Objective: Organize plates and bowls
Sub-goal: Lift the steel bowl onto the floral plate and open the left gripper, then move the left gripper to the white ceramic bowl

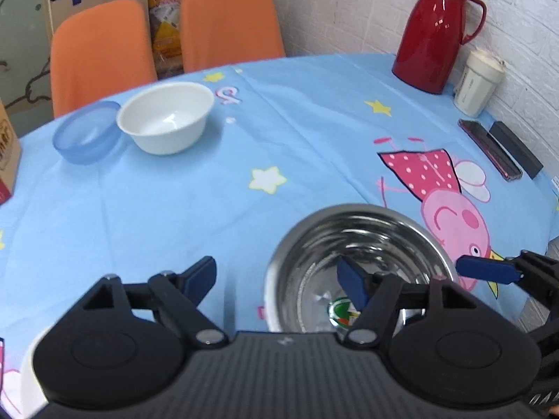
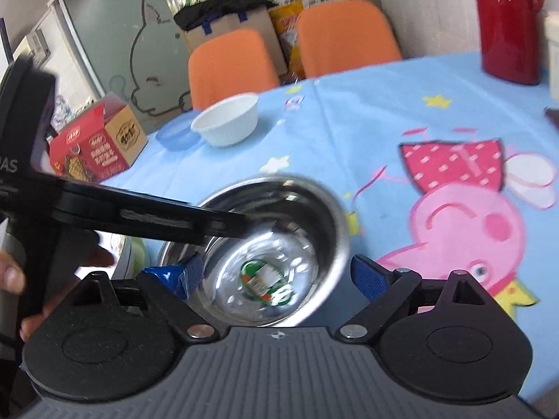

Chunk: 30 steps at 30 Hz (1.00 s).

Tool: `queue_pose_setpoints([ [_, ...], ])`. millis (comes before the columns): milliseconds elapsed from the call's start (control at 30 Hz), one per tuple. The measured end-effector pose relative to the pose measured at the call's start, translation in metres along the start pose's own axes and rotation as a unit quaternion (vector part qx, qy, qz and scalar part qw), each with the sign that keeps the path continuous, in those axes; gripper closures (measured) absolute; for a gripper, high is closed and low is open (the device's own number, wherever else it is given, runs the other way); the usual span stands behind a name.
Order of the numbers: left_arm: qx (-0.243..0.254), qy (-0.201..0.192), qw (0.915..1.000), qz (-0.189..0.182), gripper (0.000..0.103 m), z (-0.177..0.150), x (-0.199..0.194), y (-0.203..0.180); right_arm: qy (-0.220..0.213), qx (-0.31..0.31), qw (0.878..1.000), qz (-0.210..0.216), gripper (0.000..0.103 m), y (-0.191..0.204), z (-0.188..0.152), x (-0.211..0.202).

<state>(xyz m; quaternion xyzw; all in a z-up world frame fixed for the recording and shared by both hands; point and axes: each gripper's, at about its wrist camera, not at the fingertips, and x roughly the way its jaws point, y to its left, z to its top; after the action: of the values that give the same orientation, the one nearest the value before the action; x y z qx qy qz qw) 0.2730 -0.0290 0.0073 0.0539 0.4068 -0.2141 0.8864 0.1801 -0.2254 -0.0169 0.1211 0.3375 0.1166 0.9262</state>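
Observation:
A steel bowl [image 1: 363,241] [image 2: 276,223] with a green sticker inside stands on the blue cartoon tablecloth [image 1: 167,209]. My left gripper [image 1: 276,281] is open across the bowl's left rim, with one blue pad [image 1: 351,284] inside the bowl and the other pad [image 1: 199,276] outside it, neither pressing. My right gripper [image 2: 279,277] is open around the bowl's near side; its right pad [image 2: 370,279] stands just outside the rim. A white bowl [image 1: 166,118] [image 2: 227,122] and a translucent blue bowl [image 1: 87,132] [image 2: 174,136] sit side by side at the far left.
A red jug [image 1: 433,31], a white cup [image 1: 478,83], a phone [image 1: 489,148] and a black box [image 1: 517,148] line the wall side. A red snack box [image 2: 97,143] stands at the left edge. Two orange chairs [image 1: 230,24] stand behind the table. A hand [image 2: 10,272] holds the left gripper.

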Motion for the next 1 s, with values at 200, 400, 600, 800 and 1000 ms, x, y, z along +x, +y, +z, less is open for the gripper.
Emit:
queue_pose_setpoints([
  [200, -0.031, -0.033, 0.9978, 0.048, 0.03, -0.006, -0.041, 0.051, -0.043, -0.003, 0.999, -0.004, 0.024, -0.012, 0.015, -0.03],
  [400, -0.08, -0.036, 0.993, 0.08, 0.03, -0.014, -0.052, 0.097, -0.038, -0.023, 0.999, 0.009, 0.024, -0.002, 0.04, -0.017],
  [600, -0.102, -0.033, 0.9907, 0.084, 0.029, -0.017, -0.052, 0.118, -0.032, -0.072, 0.996, 0.03, 0.024, 0.027, 0.064, -0.004],
  [800, -0.104, -0.035, 0.9908, 0.079, 0.029, -0.017, -0.05, 0.13, -0.018, -0.115, 0.993, 0.033, 0.024, 0.047, 0.087, 0.012],
  [1000, -0.099, -0.027, 0.9917, 0.077, 0.029, -0.007, -0.033, 0.147, 0.012, -0.15, 0.988, 0.035, 0.024, 0.059, 0.111, 0.052],
])
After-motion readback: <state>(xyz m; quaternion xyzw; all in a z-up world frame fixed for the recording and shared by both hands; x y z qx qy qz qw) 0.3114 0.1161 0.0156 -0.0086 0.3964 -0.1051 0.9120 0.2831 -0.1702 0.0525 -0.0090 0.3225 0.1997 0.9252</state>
